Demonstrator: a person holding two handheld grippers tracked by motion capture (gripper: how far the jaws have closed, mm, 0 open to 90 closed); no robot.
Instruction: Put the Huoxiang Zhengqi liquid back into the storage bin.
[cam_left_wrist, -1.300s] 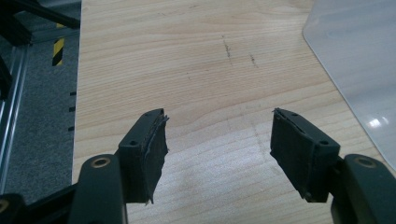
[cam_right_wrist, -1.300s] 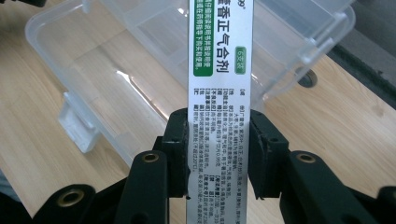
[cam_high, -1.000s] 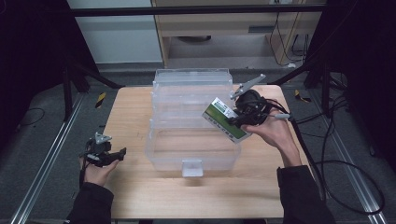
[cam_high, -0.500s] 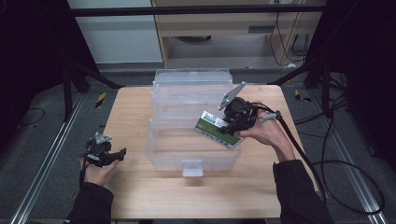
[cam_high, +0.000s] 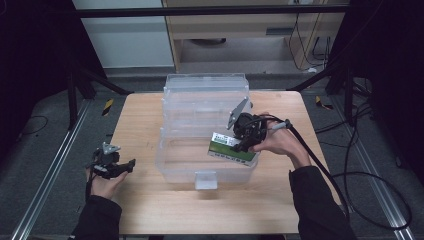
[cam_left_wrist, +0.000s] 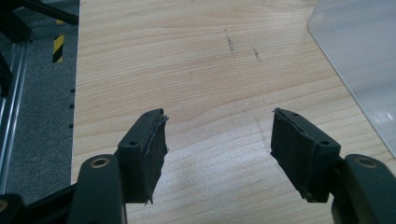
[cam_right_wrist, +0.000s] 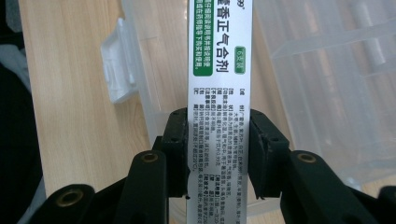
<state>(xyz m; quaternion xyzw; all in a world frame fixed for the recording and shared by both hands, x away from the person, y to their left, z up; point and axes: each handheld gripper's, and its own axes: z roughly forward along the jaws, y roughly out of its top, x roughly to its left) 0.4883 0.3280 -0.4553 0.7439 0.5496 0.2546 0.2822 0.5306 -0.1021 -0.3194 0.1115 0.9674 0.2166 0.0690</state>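
Over the near right part of the clear plastic bin (cam_high: 205, 135) in the high view, the right tool (cam_high: 242, 144) is holding a green-and-white carton (cam_high: 231, 149) tilted across the bin's front compartment, while the left tool (cam_high: 126, 165) is resting at the left edge of the bench (cam_high: 150, 210), well apart from the bin. Along the left gripper view, that tool (cam_left_wrist: 218, 140) is standing wide with nothing between its pads, and bare wood is lying ahead with a corner of the bin (cam_left_wrist: 359, 60) at the right. Along the right gripper view, the right tool (cam_right_wrist: 218, 149) is clamping the carton (cam_right_wrist: 218, 70) by its long sides, and the carton is pointing down past the bin's front wall and white latch (cam_right_wrist: 116, 65). By my reading, the placing step is in hand. Next, the carton is needing to go lower until it is lying on the bin floor, and the pads then need to part.
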